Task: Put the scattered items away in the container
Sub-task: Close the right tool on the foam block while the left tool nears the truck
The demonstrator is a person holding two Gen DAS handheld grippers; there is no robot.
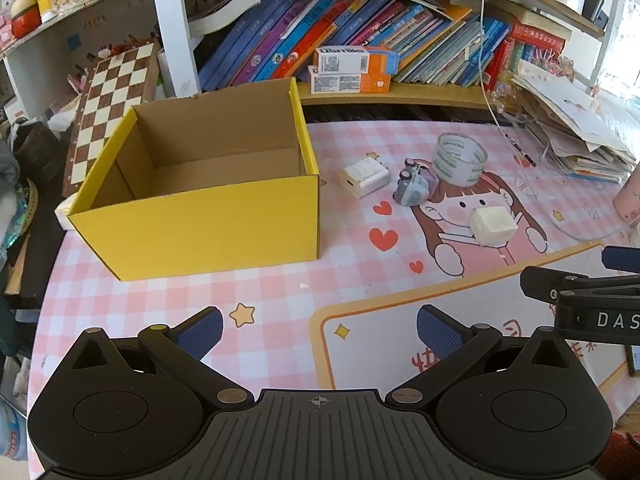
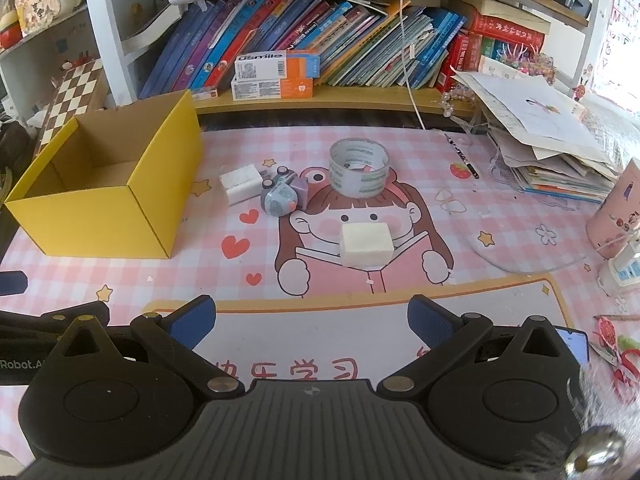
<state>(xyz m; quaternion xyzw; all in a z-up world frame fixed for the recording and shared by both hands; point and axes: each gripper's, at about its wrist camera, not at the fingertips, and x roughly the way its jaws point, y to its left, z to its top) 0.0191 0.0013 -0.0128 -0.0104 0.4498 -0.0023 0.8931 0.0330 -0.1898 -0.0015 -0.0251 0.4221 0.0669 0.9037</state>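
Bright daylight, sharp centre, warped edges.
From my 2 cameras, light floods in from the upper right, washing out that corner; shadows stay soft, shelves bow at the edges, and corners go black.

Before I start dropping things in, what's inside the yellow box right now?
The yellow box shows only bare cardboard floor and inner walls in the left wrist view; no items lie in the visible part. Its near wall hides the front strip of the floor, so that part cannot be checked.

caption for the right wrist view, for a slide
Open right tongs face a foam block, tape roll and yellow box.
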